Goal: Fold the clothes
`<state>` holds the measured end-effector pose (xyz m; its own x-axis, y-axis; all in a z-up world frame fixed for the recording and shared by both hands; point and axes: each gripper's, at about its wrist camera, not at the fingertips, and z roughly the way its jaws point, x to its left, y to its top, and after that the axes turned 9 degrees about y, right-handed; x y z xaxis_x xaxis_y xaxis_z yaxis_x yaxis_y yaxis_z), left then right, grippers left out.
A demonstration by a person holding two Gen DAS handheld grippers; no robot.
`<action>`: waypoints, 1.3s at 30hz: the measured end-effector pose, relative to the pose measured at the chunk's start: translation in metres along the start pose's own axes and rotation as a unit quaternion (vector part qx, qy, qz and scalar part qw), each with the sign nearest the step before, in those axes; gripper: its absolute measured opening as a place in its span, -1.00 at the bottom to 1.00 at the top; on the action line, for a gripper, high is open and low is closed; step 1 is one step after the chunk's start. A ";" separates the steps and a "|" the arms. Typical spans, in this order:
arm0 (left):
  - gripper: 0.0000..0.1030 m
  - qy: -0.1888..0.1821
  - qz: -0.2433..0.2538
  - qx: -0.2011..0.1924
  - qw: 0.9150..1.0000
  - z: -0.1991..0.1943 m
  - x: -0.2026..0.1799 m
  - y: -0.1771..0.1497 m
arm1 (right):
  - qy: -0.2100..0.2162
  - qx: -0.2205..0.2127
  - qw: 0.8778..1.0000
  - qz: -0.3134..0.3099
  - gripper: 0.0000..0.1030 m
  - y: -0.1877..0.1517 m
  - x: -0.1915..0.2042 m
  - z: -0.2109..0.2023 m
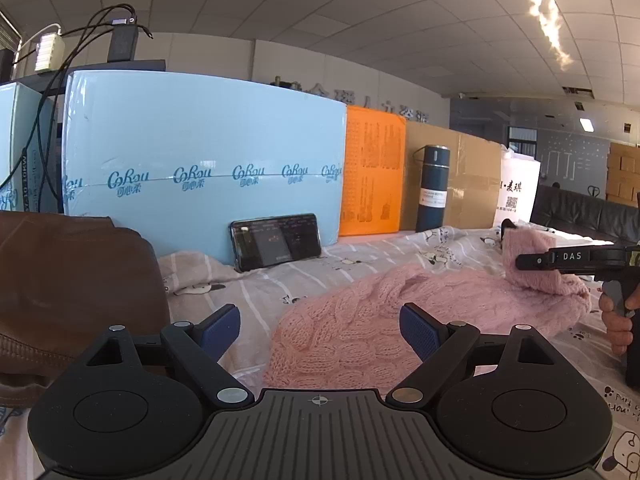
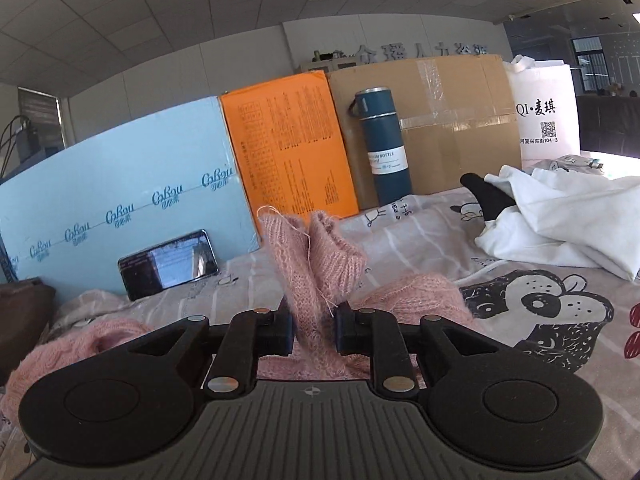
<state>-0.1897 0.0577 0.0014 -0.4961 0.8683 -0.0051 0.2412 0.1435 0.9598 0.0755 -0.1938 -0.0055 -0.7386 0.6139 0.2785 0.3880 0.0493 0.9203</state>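
Bed sheet [image 2: 420,236], grey with white stripes and cartoon dogs, covers the whole surface. Pink sweater [image 1: 360,320] lies mid-sheet, one part lifted off it. Phone [image 1: 276,240], bottle [image 2: 384,148], blue box [image 1: 200,152], orange box [image 2: 288,144], cardboard box [image 2: 452,120] line the far edge. White clothes [image 2: 560,220] near the far right corner. Brown bag [image 1: 72,288] at the left edge.
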 end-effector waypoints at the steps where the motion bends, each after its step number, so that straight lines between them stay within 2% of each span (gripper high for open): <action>1: 0.73 -0.001 0.000 0.000 1.000 0.000 0.000 0.000 | 0.004 0.005 1.000 -0.008 -0.16 -0.002 0.003 0.000; 2: 0.73 -0.002 0.000 -0.001 1.000 -0.001 0.000 0.000 | 0.008 0.008 1.000 -0.017 0.19 -0.004 0.007 0.000; 3: 0.73 -0.001 0.001 0.001 1.000 0.000 0.000 0.000 | 0.015 0.010 1.000 -0.025 0.45 -0.006 0.012 -0.002; 5: 0.73 -0.001 0.002 0.003 1.000 0.000 -0.001 0.000 | 0.040 0.010 0.999 -0.033 0.49 -0.007 0.018 -0.006; 8: 0.73 0.000 0.004 0.004 1.000 0.001 -0.001 -0.001 | 0.069 0.017 0.997 -0.013 0.52 -0.008 0.021 -0.009; 11: 0.73 0.001 0.004 0.008 1.000 0.002 -0.001 -0.001 | 0.092 0.056 0.994 0.030 0.54 -0.011 0.018 0.000; 14: 0.73 0.001 0.005 0.011 1.000 0.003 -0.001 -0.002 | 0.093 0.080 0.990 0.064 0.58 -0.016 0.009 0.011; 16: 0.73 0.003 0.003 0.011 1.000 0.003 0.000 -0.002 | 0.096 0.069 0.990 0.080 0.56 -0.014 0.004 0.007; 18: 0.74 0.003 0.001 0.014 1.000 0.005 0.001 -0.002 | 0.101 0.018 0.990 0.093 0.58 -0.007 -0.002 -0.013; 20: 0.74 0.002 0.001 0.018 1.000 0.006 0.001 -0.002 | 0.070 -0.031 0.993 0.095 0.62 -0.003 -0.008 -0.032; 22: 0.74 -0.001 -0.001 0.021 1.000 0.007 0.001 -0.002 | 0.004 -0.059 0.993 0.101 0.66 -0.002 -0.018 -0.043; 25: 0.74 -0.008 -0.005 0.026 1.000 0.008 0.001 -0.002 | -0.114 -0.058 0.983 0.132 0.67 -0.004 -0.041 -0.043; 26: 0.75 -0.010 -0.006 0.028 1.000 0.009 0.001 -0.002 | -0.129 -0.048 0.979 0.152 0.67 -0.005 -0.050 -0.041; 27: 0.75 -0.010 -0.008 0.031 0.999 0.010 0.002 -0.003 | -0.132 -0.034 0.975 0.175 0.67 -0.007 -0.060 -0.039; 29: 0.75 -0.012 -0.013 0.037 0.999 0.012 0.003 -0.004 | -0.102 -0.001 0.971 0.217 0.67 -0.012 -0.074 -0.030; 31: 0.75 -0.016 -0.018 0.042 0.999 0.013 0.004 -0.004 | -0.081 0.009 0.971 0.225 0.67 -0.016 -0.075 -0.020; 32: 0.75 -0.018 -0.021 0.043 0.999 0.014 0.005 -0.004 | -0.079 0.014 0.972 0.220 0.61 -0.016 -0.071 -0.016; 34: 0.75 -0.024 -0.027 0.049 0.998 0.016 0.007 -0.005 | -0.078 0.020 0.974 0.212 0.13 -0.016 -0.063 -0.009; 35: 0.75 -0.027 -0.030 0.052 0.998 0.018 0.008 -0.005 | -0.075 0.020 0.975 0.208 -0.21 -0.016 -0.059 -0.008; 36: 0.75 -0.031 -0.035 0.056 0.997 0.019 0.010 -0.006 | -0.073 0.019 0.976 0.203 -0.38 -0.016 -0.054 -0.007; 39: 0.75 -0.051 -0.060 0.070 0.994 0.023 0.016 -0.007 | -0.047 -0.023 0.988 0.143 -0.47 -0.015 -0.032 -0.024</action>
<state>-0.1801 0.0814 -0.0120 -0.4435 0.8833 -0.1519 0.3023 0.3070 0.9024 0.0802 -0.2337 -0.0216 -0.5467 0.6681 0.5047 0.5473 -0.1710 0.8193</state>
